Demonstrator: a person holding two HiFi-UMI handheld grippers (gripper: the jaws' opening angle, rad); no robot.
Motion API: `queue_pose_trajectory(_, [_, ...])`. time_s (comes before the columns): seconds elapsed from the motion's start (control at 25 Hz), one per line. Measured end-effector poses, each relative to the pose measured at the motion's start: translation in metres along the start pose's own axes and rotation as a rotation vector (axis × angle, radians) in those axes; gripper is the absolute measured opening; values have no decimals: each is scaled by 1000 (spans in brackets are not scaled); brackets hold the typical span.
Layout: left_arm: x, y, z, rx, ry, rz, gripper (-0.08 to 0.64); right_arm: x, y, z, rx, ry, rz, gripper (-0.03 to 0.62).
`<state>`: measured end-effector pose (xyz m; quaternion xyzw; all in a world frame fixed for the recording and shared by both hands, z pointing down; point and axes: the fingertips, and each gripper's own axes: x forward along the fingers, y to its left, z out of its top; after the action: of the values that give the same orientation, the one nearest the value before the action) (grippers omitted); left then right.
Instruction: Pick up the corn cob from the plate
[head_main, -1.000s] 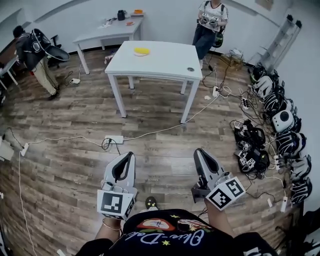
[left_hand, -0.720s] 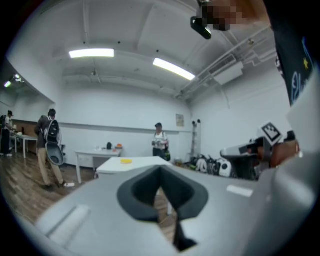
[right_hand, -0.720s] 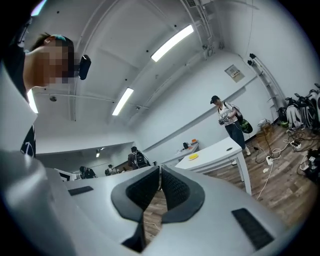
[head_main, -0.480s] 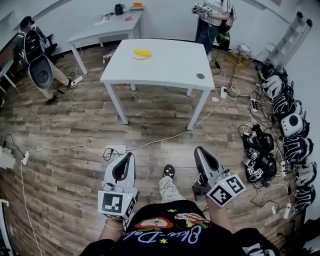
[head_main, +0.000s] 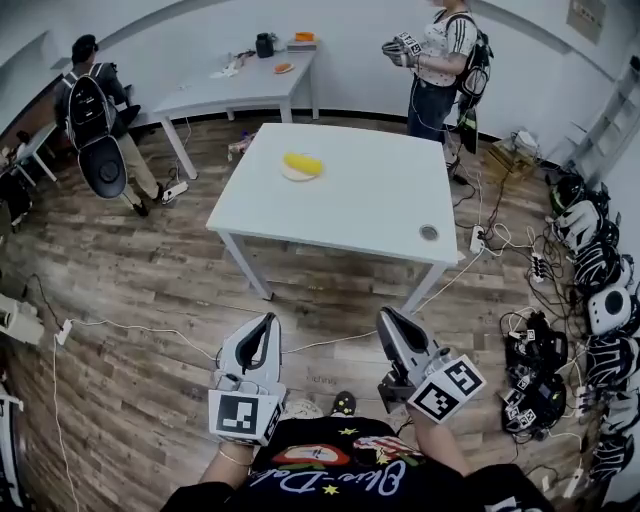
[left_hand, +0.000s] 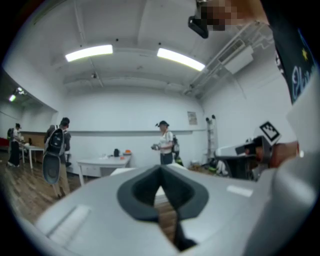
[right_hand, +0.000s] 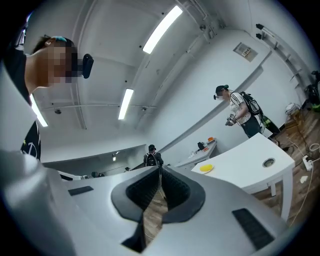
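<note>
Corn cob (head_main: 303, 164) sits on a small plate (head_main: 289, 175), on the white table (head_main: 350, 205), toward the table's far-left part. Only this one cob is on the plate. Its long axis runs roughly left-right from your view, tilted a bit: left end farther, right end nearer.

Your left gripper (head_main: 267, 320) is clenched, tips meeting, nothing between them. Your right gripper (head_main: 386, 314) is clenched too, and empty. Both are held low in front of your body, pointing ahead at the table. Neither is near the cob; open floor and the table's near edge lie between.

The cob lies ahead and well apart from both tools. It lines up a little right of the left gripper and clearly left of the right one, so the left looks nearer, though not by much. In the right gripper view the cob shows as a yellow spot right of the jaws. In the left gripper view the jaws cover it.

My read: you are on the approach and no grasp has started. The jaws must open before the reach. Coming from this side you would meet the cob across its width, which suits a pinch on the middle.

Also there: a round insert (head_main: 429, 233) in the table's near-right corner, a person (head_main: 440, 60) standing beyond the table, and cables (head_main: 150, 330) on the floor.
</note>
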<state>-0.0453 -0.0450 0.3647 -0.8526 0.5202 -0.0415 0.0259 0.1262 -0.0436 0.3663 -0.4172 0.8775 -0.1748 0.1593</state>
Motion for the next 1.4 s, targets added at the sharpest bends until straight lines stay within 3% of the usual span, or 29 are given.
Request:
queue_pose_trajectory(0.16, [35,17,-10,-48,29,21,-14,34,-24,-9,79,33,15,20])
queue_pose_trajectory(0.32, [79,43,-13,-63,27,25,-14,70,-53,-15,100,70,4,20])
queue_pose_trajectory(0.52, [157,87,-14,-54,-10,-5,-14,147,-95,-2,44,81,17,20])
queue_pose_trajectory(0.84, [294,202,-10,-63,-42,-60,-14,323,-148,20,-70,107,38,20])
queue_pose_trajectory(1.08, [369,262,-10,-31,-33,-123,-14,418,-192,6,-45,157,2,20])
queue_pose_trajectory(1.32, [419,286,-14,-50,-3,-139,-14,477,-245,-22,-119,347,-18,33])
queue_pose_trajectory(1.4, [430,295,-14,-47,-4,-135,-14,501,-266,-31,-196,442,-11,125])
